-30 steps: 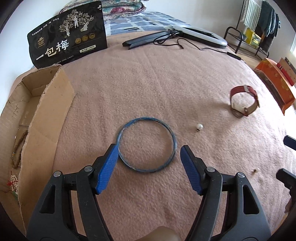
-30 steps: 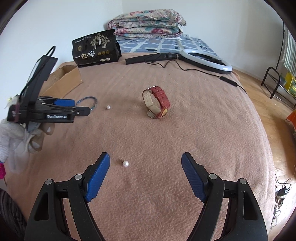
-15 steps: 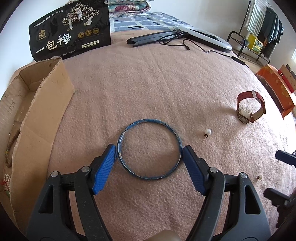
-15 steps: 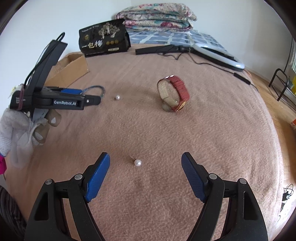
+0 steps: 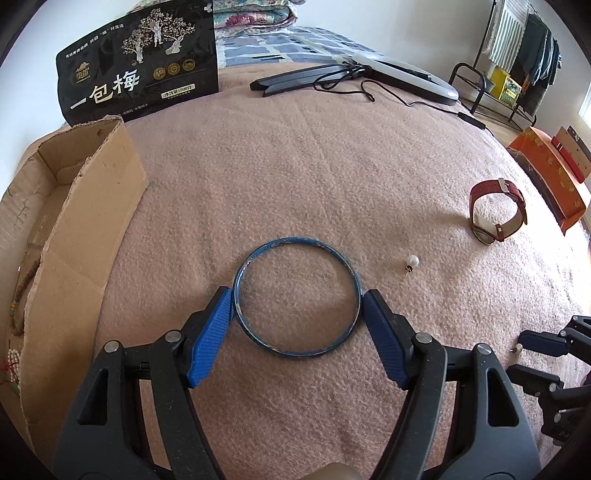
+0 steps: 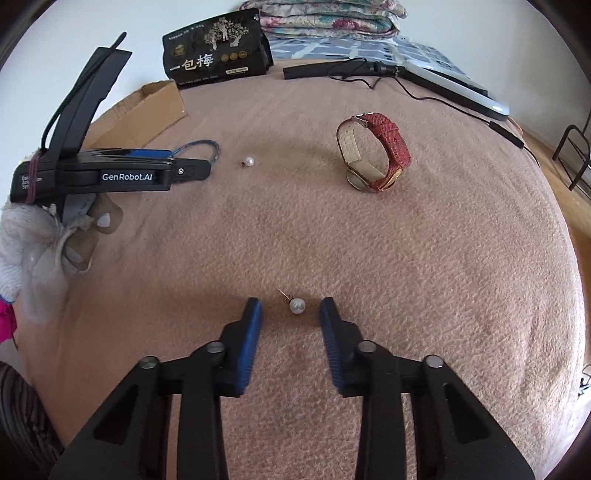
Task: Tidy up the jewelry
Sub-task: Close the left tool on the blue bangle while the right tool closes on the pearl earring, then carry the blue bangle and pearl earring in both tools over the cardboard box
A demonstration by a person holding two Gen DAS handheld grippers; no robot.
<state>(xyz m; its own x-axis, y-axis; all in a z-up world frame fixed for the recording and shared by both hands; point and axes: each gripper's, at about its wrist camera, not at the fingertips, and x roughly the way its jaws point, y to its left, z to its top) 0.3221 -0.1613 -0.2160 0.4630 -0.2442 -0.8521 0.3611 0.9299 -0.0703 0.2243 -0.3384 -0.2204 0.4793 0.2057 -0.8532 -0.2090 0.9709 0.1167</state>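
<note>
A blue bangle (image 5: 297, 297) lies flat on the pink blanket. My left gripper (image 5: 297, 301) is open with one finger at each side of the bangle, close to or touching its rim. My right gripper (image 6: 290, 306) is open, its fingers narrowed around a pearl earring (image 6: 296, 305) without touching it. A second pearl earring (image 5: 412, 261) lies right of the bangle. A red-strapped watch (image 6: 375, 151) stands on its side farther off. The cardboard box (image 5: 66, 236) at the left holds bead strings (image 5: 22, 295).
A black snack bag (image 5: 140, 62) stands behind the box. A ring light with tripod and cable (image 5: 354, 75) lies at the far edge of the bed. An orange box (image 5: 546, 173) sits off the right side. Folded quilts (image 6: 325, 18) lie at the back.
My left gripper moved forward and its fingers came in to the bangle's sides. My right gripper moved forward to the pearl earring and narrowed around it.
</note>
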